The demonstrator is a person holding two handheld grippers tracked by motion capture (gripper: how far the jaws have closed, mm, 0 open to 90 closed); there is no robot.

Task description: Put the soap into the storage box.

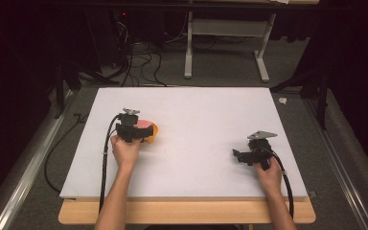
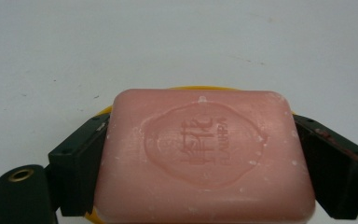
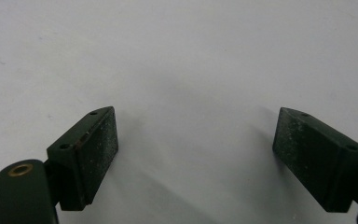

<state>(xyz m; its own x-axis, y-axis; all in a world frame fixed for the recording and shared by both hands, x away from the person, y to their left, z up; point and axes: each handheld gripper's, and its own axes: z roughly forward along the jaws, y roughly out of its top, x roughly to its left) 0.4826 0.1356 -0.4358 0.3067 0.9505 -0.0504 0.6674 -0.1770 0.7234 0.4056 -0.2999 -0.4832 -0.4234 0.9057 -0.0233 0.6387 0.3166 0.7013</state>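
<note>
While the left gripper [image 2: 200, 154] clamps a pink soap bar [image 2: 205, 156], the right gripper [image 3: 196, 156] waits with nothing between its jaws.
Under the soap lies a yellow dish [image 1: 153, 129], left of middle on the white board [image 1: 196, 115]; well right of the soap, the right gripper's jaws stand wide apart above bare board.

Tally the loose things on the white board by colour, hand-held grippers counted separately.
Pink: 1, the soap bar
Yellow: 1, the dish under the soap
Black hand-held grippers: 2, left and right
Total: 4
</note>
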